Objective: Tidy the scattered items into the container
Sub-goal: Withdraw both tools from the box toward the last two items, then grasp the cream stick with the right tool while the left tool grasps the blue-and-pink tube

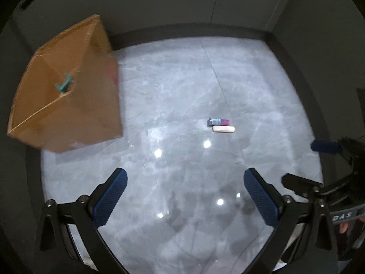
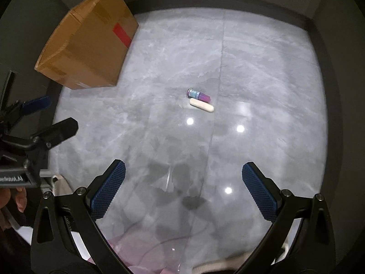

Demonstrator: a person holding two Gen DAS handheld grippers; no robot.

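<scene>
A: Where did the loose things lie?

B: On the glossy grey floor (image 1: 182,96), out in the open, well apart from the cardboard box (image 1: 68,105). A small purple tube (image 1: 218,121) and a cream oblong piece (image 1: 223,129) lay side by side, just about touching.

A: Which way did they run?

B: In the left wrist view both long axes ran nearly level across the picture, the tube's dark cap end toward the box side. In the right wrist view the tube (image 2: 198,94) and the cream piece (image 2: 202,105) slanted down to the right, the cream one nearer the camera.

A: And the box?

B: It stood at the far left by the dark wall (image 1: 159,4), open at the top, with a teal object (image 1: 64,84) inside. From the right wrist its side (image 2: 91,45) showed a red label (image 2: 122,34).

A: The grippers?

B: The left gripper (image 1: 185,183) was spread wide with nothing between its blue pads (image 1: 109,199). The right gripper (image 2: 183,178) was equally wide and empty, pads (image 2: 260,191) clear of everything. Both hung above the floor, short of the two items.
</scene>
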